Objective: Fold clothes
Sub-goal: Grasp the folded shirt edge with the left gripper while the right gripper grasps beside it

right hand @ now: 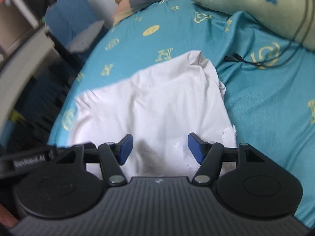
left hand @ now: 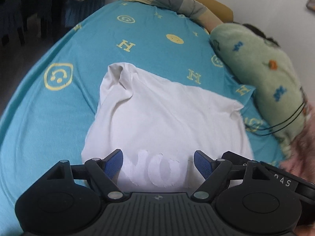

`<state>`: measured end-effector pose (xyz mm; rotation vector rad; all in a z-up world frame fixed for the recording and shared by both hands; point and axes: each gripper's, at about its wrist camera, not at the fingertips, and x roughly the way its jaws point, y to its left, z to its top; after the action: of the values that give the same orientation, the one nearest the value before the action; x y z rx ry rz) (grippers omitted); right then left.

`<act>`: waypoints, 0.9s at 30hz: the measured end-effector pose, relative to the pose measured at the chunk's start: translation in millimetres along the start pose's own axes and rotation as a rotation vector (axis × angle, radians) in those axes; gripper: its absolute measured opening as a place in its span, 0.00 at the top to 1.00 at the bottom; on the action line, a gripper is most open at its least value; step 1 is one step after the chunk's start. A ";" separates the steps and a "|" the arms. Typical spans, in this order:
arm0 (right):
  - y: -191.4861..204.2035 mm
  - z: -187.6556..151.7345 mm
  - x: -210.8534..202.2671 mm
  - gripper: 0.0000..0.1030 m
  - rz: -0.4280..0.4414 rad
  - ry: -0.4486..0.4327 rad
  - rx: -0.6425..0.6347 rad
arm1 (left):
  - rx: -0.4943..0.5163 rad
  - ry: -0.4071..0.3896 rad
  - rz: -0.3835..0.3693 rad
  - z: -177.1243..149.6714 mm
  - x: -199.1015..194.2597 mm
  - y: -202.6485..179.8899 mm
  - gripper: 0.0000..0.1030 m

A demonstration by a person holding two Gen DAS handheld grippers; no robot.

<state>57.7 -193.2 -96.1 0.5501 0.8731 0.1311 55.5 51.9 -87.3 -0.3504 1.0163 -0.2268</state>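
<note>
A white T-shirt (left hand: 161, 118) lies partly folded on a turquoise bed sheet (left hand: 59, 108) with yellow smileys and H letters. It has raised white lettering near its close edge. My left gripper (left hand: 158, 162) is open and empty, its blue pads hovering over the lettering. In the right wrist view the same shirt (right hand: 157, 108) lies spread, with a bunched corner at the far right. My right gripper (right hand: 159, 147) is open and empty above the shirt's near part.
A green fleece blanket (left hand: 265, 78) with blue and orange marks lies along the right side; it also shows in the right wrist view (right hand: 256, 2). A thin black cable (right hand: 256, 63) crosses the sheet. A plaid pillow (left hand: 173, 0) is at the head. Dark furniture (right hand: 39, 78) stands past the bed's left edge.
</note>
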 end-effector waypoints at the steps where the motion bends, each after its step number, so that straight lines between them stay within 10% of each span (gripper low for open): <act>1: -3.5 -1.2 -5.6 0.36 0.043 0.004 0.054 | -0.034 0.008 -0.039 -2.0 -5.4 3.5 0.21; 7: -23.5 -30.1 -10.5 0.19 0.282 0.093 0.406 | -0.155 0.095 -0.207 -15.4 -10.8 11.8 0.17; 16: -66.1 -54.0 14.5 0.19 0.202 0.057 0.798 | -0.378 0.238 -0.245 -18.0 36.3 39.6 0.16; 21: -60.7 -48.3 22.5 0.42 0.206 0.010 0.777 | -0.532 0.322 -0.273 -21.9 64.2 57.6 0.16; 23: -58.0 -47.2 22.0 0.67 0.178 0.004 0.760 | -0.572 0.300 -0.275 -20.9 66.0 62.6 0.16; 27: -59.1 -44.3 9.1 0.80 0.215 -0.046 0.756 | -0.637 0.187 -0.268 -19.6 54.2 74.3 0.22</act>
<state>23.5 -222.8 -155.2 1.3489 0.8022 -0.0235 68.0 98.2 -168.3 -1.0640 1.2134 -0.1737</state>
